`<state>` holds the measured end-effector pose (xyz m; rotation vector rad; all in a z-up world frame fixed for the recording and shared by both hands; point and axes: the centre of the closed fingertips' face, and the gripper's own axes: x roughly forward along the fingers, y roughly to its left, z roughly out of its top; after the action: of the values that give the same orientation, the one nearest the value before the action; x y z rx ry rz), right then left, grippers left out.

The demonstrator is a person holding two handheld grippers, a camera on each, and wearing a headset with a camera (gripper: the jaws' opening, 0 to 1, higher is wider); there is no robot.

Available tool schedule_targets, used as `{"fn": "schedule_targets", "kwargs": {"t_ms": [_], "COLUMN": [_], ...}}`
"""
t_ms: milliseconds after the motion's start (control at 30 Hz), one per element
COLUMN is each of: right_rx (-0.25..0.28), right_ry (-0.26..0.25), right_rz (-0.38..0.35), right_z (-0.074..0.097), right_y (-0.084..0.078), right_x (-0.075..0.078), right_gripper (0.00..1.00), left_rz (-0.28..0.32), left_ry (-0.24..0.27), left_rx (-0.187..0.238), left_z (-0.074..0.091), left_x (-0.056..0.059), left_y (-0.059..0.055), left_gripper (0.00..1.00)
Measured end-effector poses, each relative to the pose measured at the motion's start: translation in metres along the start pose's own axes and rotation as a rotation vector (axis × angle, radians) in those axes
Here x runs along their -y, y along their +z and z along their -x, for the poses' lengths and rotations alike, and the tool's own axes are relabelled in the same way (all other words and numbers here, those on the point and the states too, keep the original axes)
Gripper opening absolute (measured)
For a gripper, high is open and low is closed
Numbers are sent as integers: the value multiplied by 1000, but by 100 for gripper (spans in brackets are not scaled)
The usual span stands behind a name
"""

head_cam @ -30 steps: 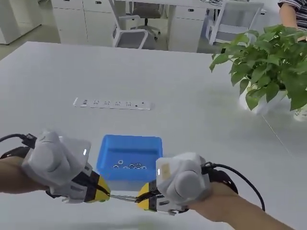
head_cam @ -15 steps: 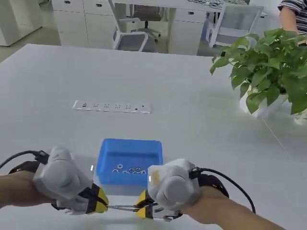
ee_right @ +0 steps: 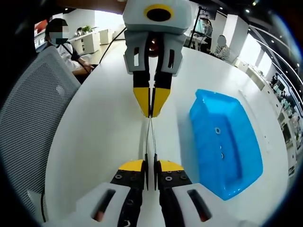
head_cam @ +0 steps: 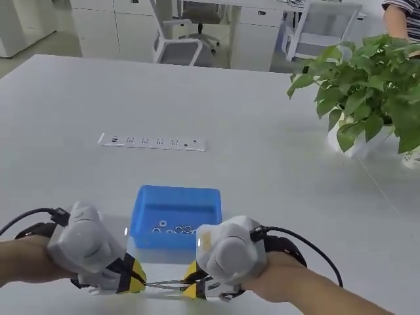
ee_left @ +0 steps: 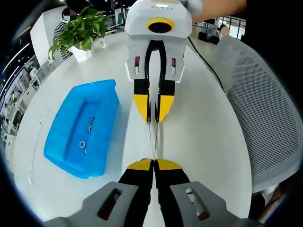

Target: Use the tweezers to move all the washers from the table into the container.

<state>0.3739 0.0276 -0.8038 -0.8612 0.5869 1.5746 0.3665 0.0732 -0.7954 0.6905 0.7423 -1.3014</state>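
"Blue container (head_cam: 176, 199): position and contents?"

"It stands on the white bench (head_cam: 262, 170), just beyond the two grippers. Several small metal washers (head_cam: 172, 229) lie on its floor, gathered toward the near wall. Exact count cannot be told."

"Tweezers?"

"The tweezers (head_cam: 164, 284) are off the bench surface, level, spanning the gap between the two grippers, just in front of the container's near wall."

"Left gripper?"

"The left gripper (head_cam: 134, 281) is at the near edge, pointing right, container on its left side. Its yellow-tipped jaws are pressed together on one end of the tweezers. The hand (head_cam: 20, 256) holding it is low, near the bench edge."

"Right gripper?"

"The right gripper (head_cam: 191, 287) faces the left one tip to tip, a short way apart. Its jaws are clamped on the other end of the tweezers, with only a thin slit between them. A black cable (head_cam: 315, 246) loops over the wrist."

"Other items?"

"A white power strip (head_cam: 152, 142) lies well beyond the container, and a potted plant (head_cam: 367, 85) stands at far right."
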Motion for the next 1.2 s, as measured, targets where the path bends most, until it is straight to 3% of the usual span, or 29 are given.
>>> {"fn": "schedule_targets", "kwargs": {"t_ms": [367, 1000, 1200], "right_rx": [-8, -2, 1], "right_ry": [-1, 8, 5], "right_rz": [-31, -56, -55], "right_z": [2, 0, 0], "right_y": [-8, -6, -7], "right_x": [-1, -4, -4], "right_gripper": [12, 13, 13], "left_rz": [-3, 14, 29], "left_ry": [-9, -22, -19], "left_rx": [-11, -8, 12], "left_z": [-4, -10, -12], "left_x": [0, 2, 2], "left_y": [-4, -6, -4], "left_gripper": [5, 6, 7]}}
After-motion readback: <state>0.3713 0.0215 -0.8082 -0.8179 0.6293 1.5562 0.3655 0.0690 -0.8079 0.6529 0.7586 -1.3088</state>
